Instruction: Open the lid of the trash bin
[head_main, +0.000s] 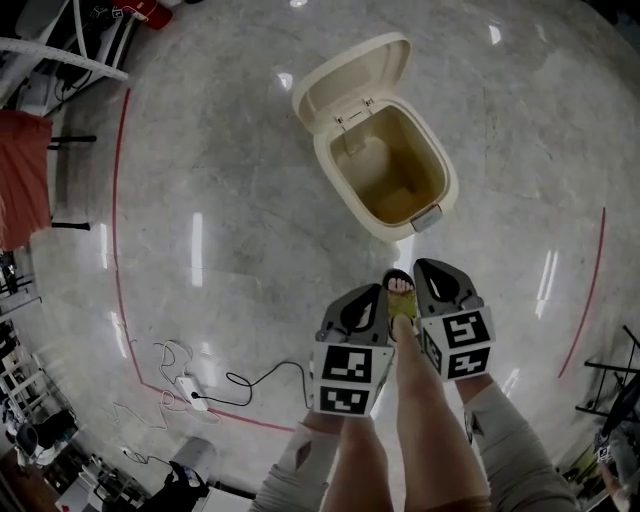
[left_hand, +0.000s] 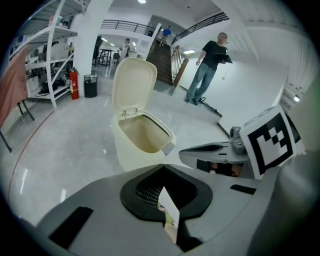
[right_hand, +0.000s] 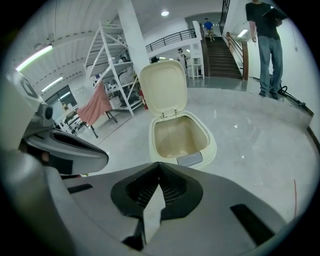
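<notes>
Well, my left gripper (head_main: 364, 300) hangs by my leg, jaws pressed together on nothing. Ahead on the floor stands the trash bin (head_main: 440, 160), its lid (head_main: 350, 80) already tipped fully back and its pedal (head_main: 425, 218) facing me. My right gripper (head_main: 437, 272) is likewise closed and empty. I judge the opening done, so it's best to stay off the lid so it doesn't drop.

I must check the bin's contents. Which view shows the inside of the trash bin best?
The head view: it looks down into the trash bin, so the inner walls and bottom show. Both gripper views see it slanted, with the lid raised behind: mostly the far inner wall and rim, hardly the bottom.
</notes>
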